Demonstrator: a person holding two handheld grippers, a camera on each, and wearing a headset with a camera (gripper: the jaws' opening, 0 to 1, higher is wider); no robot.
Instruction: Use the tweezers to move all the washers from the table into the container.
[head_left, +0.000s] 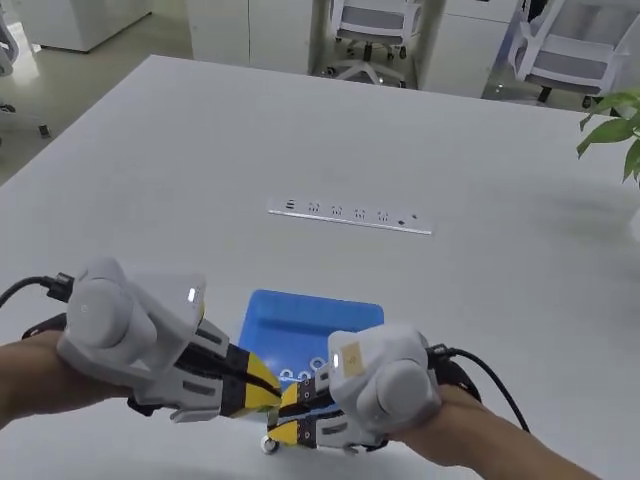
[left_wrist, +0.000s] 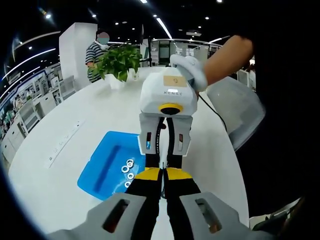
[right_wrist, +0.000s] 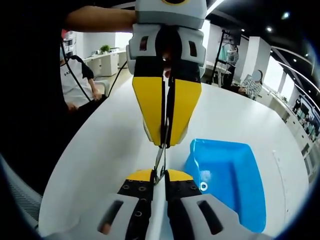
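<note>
A blue container (head_left: 300, 315) lies on the white table, with several washers (head_left: 300, 375) at its near end. One washer (head_left: 268, 445) rests on the table in front of it. My left gripper (head_left: 268, 385) and right gripper (head_left: 292, 402) meet tip to tip over the container's near edge. Thin metal tweezers (right_wrist: 161, 150) run between them, and both pairs of yellow jaws are shut on them. The left gripper view has its own gripper (left_wrist: 161, 176), the washers (left_wrist: 129, 169) and the container (left_wrist: 105, 165) to its left. In the right gripper view, its own gripper (right_wrist: 154, 177) sits left of the container (right_wrist: 230, 175).
A white power strip (head_left: 350, 215) lies flat in the table's middle, beyond the container. Office chairs (head_left: 375, 35) stand past the far edge and a potted plant (head_left: 615, 125) at the right. A person (left_wrist: 97, 47) stands behind the plant (left_wrist: 120, 62).
</note>
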